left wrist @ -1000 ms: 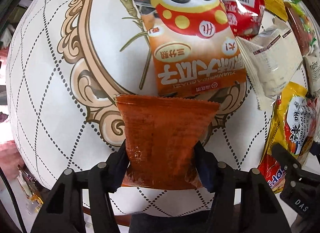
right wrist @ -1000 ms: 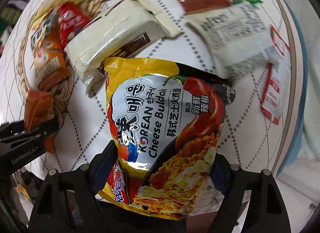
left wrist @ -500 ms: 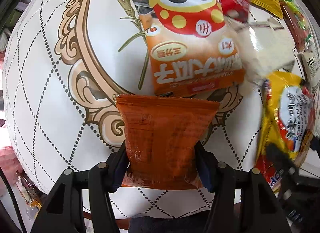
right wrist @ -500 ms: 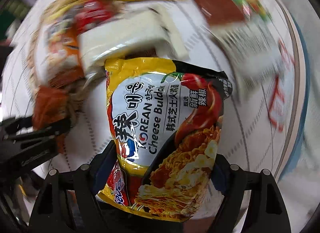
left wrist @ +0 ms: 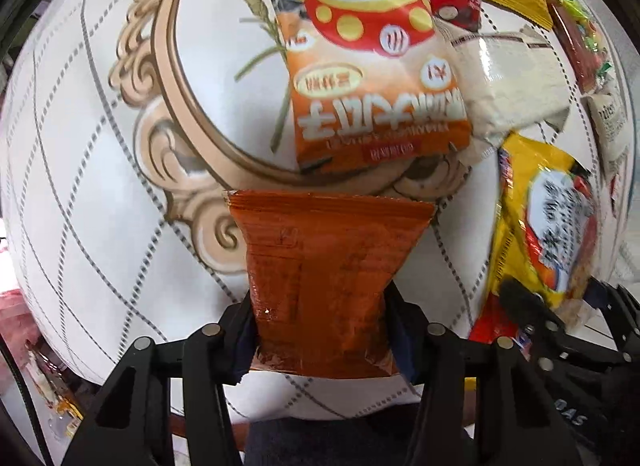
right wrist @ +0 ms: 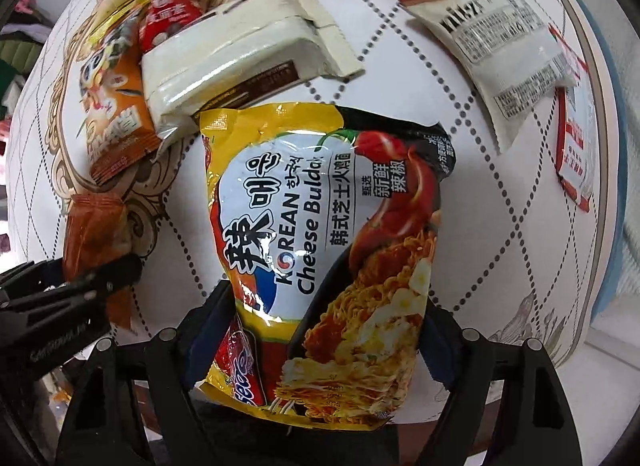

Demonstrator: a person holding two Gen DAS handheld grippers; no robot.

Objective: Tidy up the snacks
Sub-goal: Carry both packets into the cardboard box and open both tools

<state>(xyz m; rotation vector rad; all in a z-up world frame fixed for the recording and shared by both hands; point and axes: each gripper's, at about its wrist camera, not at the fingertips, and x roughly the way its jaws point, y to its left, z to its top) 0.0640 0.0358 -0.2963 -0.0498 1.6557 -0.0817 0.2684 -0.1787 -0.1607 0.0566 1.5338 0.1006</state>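
Left claw [left wrist: 320, 330] pinches the orange-brown snack pouch [left wrist: 324, 274], jaws closing tighter. Right claw [right wrist: 324, 330] clamps the yellow noodle packet [right wrist: 328, 250]. Both hang above the patterned desk [left wrist: 100, 185].

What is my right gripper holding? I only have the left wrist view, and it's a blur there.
Observer: A yellow noodle pack. The right gripper has both pads pressed on its sides.
Operator: Which face of it shows?
Observer: The front. The label reads "Korean Cheese Buldak" over a picture of noodles.
Operator: Anything on the table to the right of it?
Observer: A red-and-white sachet lies flat near the rim of the table, apart from the pack.
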